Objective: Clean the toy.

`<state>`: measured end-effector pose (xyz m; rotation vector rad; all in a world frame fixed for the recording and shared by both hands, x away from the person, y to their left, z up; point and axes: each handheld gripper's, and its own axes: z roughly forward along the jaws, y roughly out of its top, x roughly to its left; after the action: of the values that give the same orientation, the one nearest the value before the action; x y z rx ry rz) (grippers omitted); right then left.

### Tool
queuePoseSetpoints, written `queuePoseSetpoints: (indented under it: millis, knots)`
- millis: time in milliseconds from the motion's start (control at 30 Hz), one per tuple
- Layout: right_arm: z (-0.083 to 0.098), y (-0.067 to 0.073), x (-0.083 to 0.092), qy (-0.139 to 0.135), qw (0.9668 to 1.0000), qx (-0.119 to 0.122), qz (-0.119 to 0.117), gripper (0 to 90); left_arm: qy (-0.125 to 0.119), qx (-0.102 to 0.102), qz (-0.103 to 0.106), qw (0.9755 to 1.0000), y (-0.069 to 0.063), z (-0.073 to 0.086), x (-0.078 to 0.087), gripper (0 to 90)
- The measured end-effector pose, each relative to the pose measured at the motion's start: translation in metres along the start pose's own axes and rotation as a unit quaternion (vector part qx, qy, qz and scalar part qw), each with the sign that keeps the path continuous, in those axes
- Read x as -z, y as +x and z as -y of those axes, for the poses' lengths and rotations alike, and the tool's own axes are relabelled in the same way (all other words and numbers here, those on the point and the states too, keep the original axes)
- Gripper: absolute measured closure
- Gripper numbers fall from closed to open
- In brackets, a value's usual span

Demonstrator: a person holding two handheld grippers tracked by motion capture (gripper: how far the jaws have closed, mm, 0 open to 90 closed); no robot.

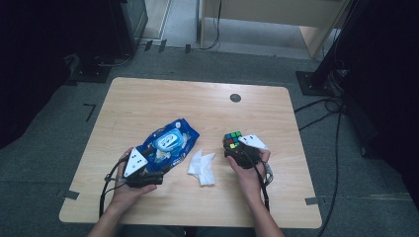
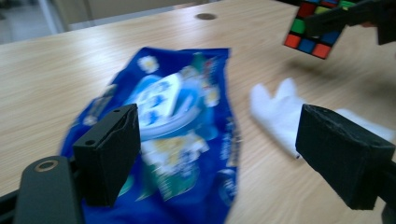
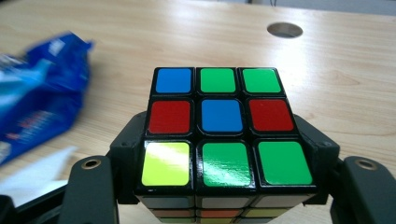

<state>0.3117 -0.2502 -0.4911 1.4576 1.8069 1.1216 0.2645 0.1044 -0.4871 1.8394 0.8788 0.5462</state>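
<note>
While the right tool [image 3: 224, 186] clamps the rigid, slick-faced multicoloured plastic puzzle cube [image 3: 222, 130] by opposite sides above the wooden table [image 1: 148, 98], the left tool [image 2: 219, 154] hangs unclenched over the soft, crinkly blue wet-wipe pack [image 2: 182, 140].

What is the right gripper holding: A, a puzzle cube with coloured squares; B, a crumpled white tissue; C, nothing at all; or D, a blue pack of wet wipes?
A: the right gripper has its jaws pressed against both sides of the puzzle cube, while the pack of wet wipes and the white tissue lie on the table.
</note>
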Motion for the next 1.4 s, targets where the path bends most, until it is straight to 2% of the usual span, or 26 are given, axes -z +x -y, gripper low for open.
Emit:
queuePoseSetpoints:
  millis: [133,233,433,600,733,767,833,867,900,933,1000,1033,1067,1100,1200,1400]
  knots:
    - [0.003,-0.004,-0.015,0.016,0.9996,0.013,0.019,34.0,0.009,0.019,-0.030,0.9993,0.016,0.007,0.009,14.3]
    - [0.002,-0.009,-0.022,0.019,0.9994,0.009,0.027,34.0,0.017,0.034,-0.046,0.9982,0.027,0.012,0.017,14.3]
    - [0.006,-0.010,-0.032,0.024,0.9991,0.007,0.035,34.0,0.027,0.068,-0.079,0.9942,0.047,0.020,0.028,14.3]
    - [0.008,-0.008,-0.035,0.024,0.9991,0.004,0.036,34.0,0.033,0.092,-0.096,0.9906,0.059,0.024,0.034,14.3]
    - [0.009,-0.008,-0.035,0.020,0.9991,0.005,0.036,33.8,0.031,0.102,-0.104,0.9888,0.064,0.023,0.037,14.4]
    - [0.009,-0.008,-0.035,0.019,0.9993,0.002,0.033,33.2,0.032,0.102,-0.104,0.9888,0.064,0.023,0.038,14.4]
    - [0.008,-0.010,-0.033,0.016,0.9995,-0.011,0.024,22.0,0.035,0.103,-0.106,0.9884,0.067,0.023,0.038,14.4]
    - [0.006,-0.011,-0.029,0.012,0.9995,-0.024,0.015,16.4,0.035,0.105,-0.106,0.9881,0.068,0.022,0.038,14.4]
    - [0.004,-0.012,-0.026,0.012,0.9994,-0.028,0.014,15.4,0.036,0.107,-0.106,0.9880,0.069,0.021,0.039,14.4]
    - [0.002,-0.011,-0.020,0.013,0.9995,-0.023,0.018,15.1,0.036,0.111,-0.104,0.9877,0.070,0.020,0.039,14.4]
    - [0.000,-0.012,-0.009,0.007,0.9990,-0.015,0.042,15.1,0.034,0.119,-0.099,0.9875,0.072,0.018,0.042,14.4]
    - [-0.001,-0.015,-0.001,0.001,0.9991,-0.018,0.037,14.4,0.034,0.119,-0.099,0.9875,0.072,0.018,0.042,14.4]
    - [-0.001,-0.020,0.007,-0.003,0.9994,-0.027,0.021,12.5,0.037,0.119,-0.094,0.9877,0.073,0.018,0.045,14.4]
    - [-0.002,-0.023,0.012,-0.002,0.9993,-0.033,0.016,10.1,0.041,0.113,-0.093,0.9885,0.073,0.019,0.047,14.4]
    - [-0.001,-0.039,0.030,0.004,0.9991,-0.041,0.002,0.1,0.052,0.112,-0.090,0.9882,0.078,0.023,0.051,14.3]
    - [0.013,-0.071,0.059,0.021,0.9983,-0.053,0.010,0.0,0.058,0.118,-0.093,0.9869,0.083,0.030,0.058,14.3]
